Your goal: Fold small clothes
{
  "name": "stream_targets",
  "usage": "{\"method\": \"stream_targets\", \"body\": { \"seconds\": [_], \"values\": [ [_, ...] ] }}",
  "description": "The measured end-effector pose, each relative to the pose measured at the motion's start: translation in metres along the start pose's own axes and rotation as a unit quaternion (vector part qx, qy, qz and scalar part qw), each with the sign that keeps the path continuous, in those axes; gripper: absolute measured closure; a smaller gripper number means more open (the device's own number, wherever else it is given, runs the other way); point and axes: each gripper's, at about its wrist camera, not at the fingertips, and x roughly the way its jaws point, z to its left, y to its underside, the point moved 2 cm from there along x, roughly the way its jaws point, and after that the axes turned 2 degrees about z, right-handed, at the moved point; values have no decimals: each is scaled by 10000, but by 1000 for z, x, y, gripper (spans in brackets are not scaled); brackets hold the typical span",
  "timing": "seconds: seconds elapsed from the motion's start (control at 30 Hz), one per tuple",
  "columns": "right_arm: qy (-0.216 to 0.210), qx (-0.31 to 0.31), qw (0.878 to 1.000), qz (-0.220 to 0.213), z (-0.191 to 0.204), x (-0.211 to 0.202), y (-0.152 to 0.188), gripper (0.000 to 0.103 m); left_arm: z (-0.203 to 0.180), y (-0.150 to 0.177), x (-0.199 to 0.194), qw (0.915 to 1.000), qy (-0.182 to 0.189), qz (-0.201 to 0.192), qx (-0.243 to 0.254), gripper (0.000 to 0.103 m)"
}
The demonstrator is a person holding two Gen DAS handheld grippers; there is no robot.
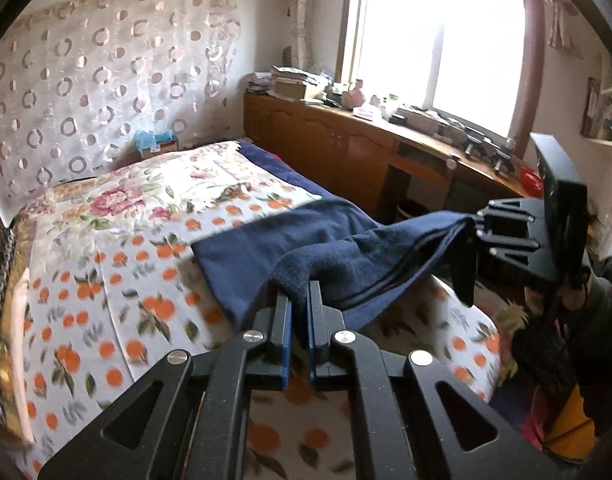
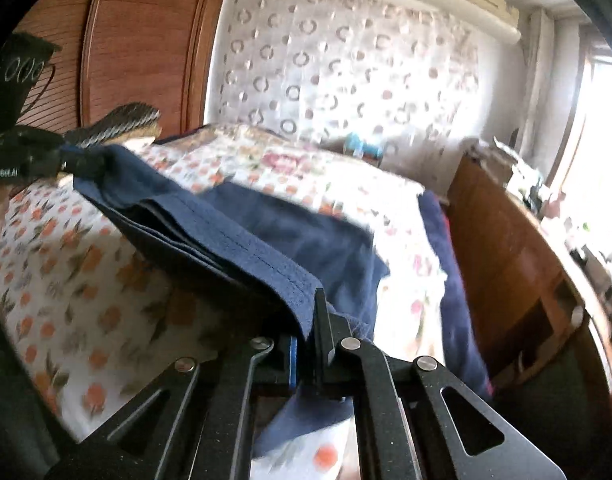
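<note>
While both hand-held grippers pinch, navy garment [image 1: 306, 240] hem taut

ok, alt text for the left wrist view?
The left tool is shut on one edge of a navy cloth, lifting it off a bed covered in an orange-print sheet. The right tool grips the opposite edge. A wooden cabinet runs under a bright window.
</note>
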Motion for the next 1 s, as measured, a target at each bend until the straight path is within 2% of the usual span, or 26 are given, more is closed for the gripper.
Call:
{"method": "stream_targets", "body": {
  "seconds": [0.23, 0.43, 0.67, 0.77, 0.83, 0.93, 1.0],
  "values": [
    [-62, -145, 9997, -178, -15, 55, -55, 98, 41, -33, 34, 9994, -299, 100, -134, 96],
    [-317, -134, 9994, 40, -35, 118, -66, 98, 74, -45, 77, 9980, -386, 374, -335, 96],
    [-636, 56, 9970, 438, -54, 176, -73, 98, 91, -40, 115, 9951, -393, 748, -516, 96],
    [-685, 153, 9957, 611, -60, 193, -77, 97, 94, -39, 119, 9944, -423, 820, -513, 81],
    [-693, 225, 9953, 641, -63, 198, -84, 88, 95, -41, 114, 9950, -444, 732, -510, 59],
    [-626, 364, 9951, 668, -67, 197, -94, 78, 96, -43, 108, 9957, -398, 676, -496, 47],
    [-578, 425, 9954, 633, -67, 192, -97, 66, 95, -42, 106, 9960, -389, 641, -490, 46]
  ]
}}
